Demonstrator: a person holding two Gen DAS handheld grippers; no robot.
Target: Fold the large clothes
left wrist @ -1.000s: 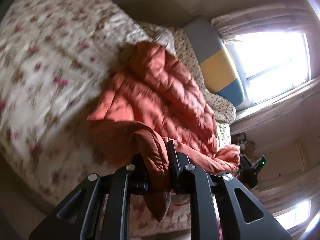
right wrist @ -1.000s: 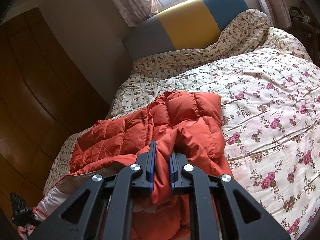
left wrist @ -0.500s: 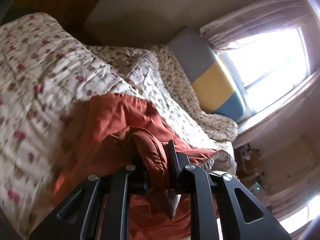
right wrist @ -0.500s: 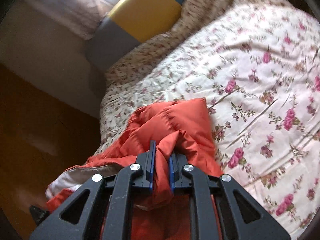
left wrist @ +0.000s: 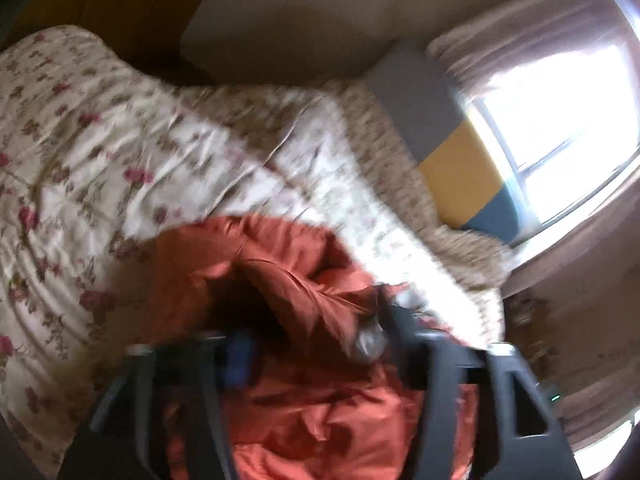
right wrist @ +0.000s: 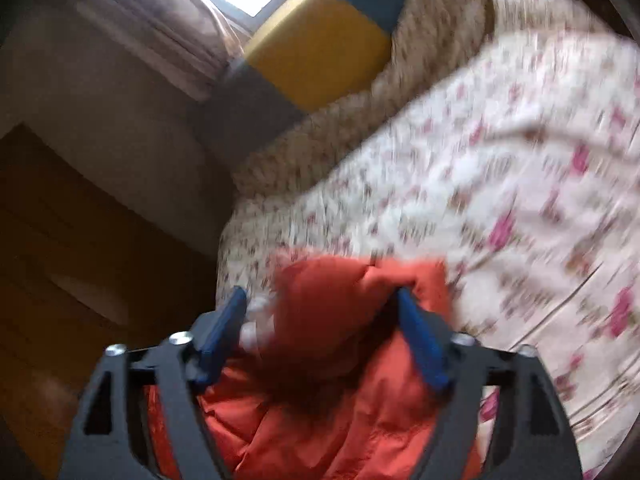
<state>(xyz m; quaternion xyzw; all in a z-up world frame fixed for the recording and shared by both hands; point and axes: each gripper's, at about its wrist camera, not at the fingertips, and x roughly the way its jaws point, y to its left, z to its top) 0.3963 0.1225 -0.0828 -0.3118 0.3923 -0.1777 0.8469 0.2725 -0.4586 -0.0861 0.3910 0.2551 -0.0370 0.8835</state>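
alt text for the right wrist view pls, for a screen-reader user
The right gripper is open, its blue-padded fingers spread either side of a bunched orange puffer jacket on a floral quilt. Behind are a grey, yellow and blue headboard, a curtain and a wooden wardrobe. The frame is motion-blurred.

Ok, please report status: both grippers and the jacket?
Left gripper open. Right gripper open. Orange jacket bunched on the bed, between both jaws. Nothing in the way.

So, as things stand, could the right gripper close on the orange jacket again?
Probably yes. The right gripper is open with a puffy fold of the orange jacket bulging between its blue pads, and nothing else lies between them. Motion blur makes contact unclear.
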